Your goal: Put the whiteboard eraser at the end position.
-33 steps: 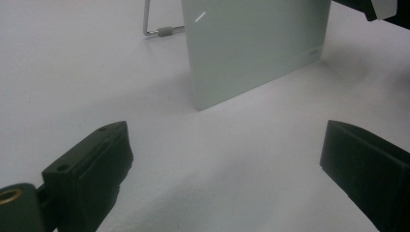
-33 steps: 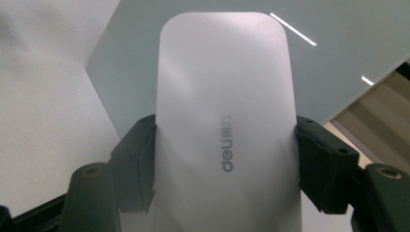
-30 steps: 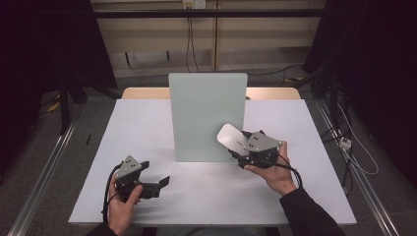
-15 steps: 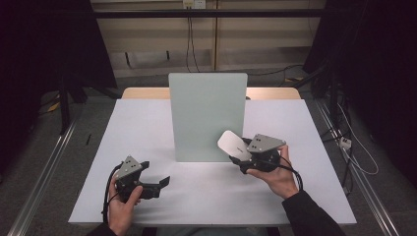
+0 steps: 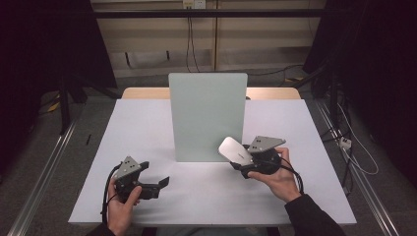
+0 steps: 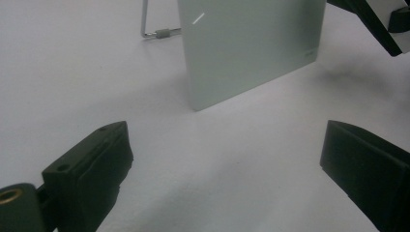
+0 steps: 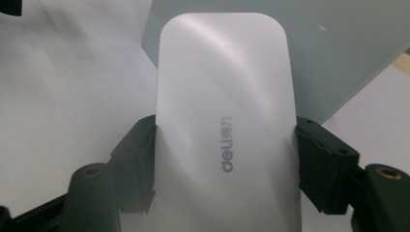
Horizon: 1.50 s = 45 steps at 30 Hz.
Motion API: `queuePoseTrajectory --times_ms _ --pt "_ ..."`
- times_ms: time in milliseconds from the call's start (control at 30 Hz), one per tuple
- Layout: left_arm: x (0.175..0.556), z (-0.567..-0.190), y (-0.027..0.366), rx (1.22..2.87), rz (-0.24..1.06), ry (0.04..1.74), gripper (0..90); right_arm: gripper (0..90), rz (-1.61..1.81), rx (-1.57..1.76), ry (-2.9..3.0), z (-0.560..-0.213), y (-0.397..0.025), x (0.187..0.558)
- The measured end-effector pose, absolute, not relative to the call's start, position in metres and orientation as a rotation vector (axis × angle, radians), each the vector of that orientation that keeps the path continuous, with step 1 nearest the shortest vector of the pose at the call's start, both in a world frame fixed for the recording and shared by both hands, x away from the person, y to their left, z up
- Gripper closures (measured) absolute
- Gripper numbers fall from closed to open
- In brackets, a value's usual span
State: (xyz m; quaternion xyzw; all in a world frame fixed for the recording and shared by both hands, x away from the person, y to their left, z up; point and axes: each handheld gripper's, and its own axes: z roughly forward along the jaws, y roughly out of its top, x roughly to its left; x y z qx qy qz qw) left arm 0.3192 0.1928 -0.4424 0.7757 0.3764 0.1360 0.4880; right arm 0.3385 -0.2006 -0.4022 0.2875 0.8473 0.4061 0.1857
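White table [image 5: 196, 196] carries an upright grey panel [image 5: 206, 115], and just in front of its right edge the right gripper [image 5: 241, 160] clamps a silver mouse [image 5: 232, 149] by its sides, seemingly to carry it, while the left gripper [image 5: 160, 184] waits with jaws apart, empty.

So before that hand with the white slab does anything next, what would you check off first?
1. Right gripper clamps the white slab on both sides: ok.
2. Slab sits centred and level between the jaws: ok.
3. Slab is lifted off the table: ok, as far as the high view shows.
4. Gap between slab and the upright green panel: cannot tell; they overlap in the high view.
5. Left gripper open, holding nothing: ok.
6. Left gripper well apart from the slab: ok.
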Motion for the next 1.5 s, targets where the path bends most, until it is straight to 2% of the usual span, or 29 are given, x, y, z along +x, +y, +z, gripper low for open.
queuePoseTrajectory --times_ms 833,1500 --pt "0.318 -0.44 0.195 1.866 0.355 0.922 4.1 31.2 1.135 0.727 2.57 -0.404 -0.18 0.323" --pt "0.318 -0.44 0.194 1.865 0.35 0.916 4.1 31.2 1.032 0.563 2.746 -0.421 -0.142 0.331"
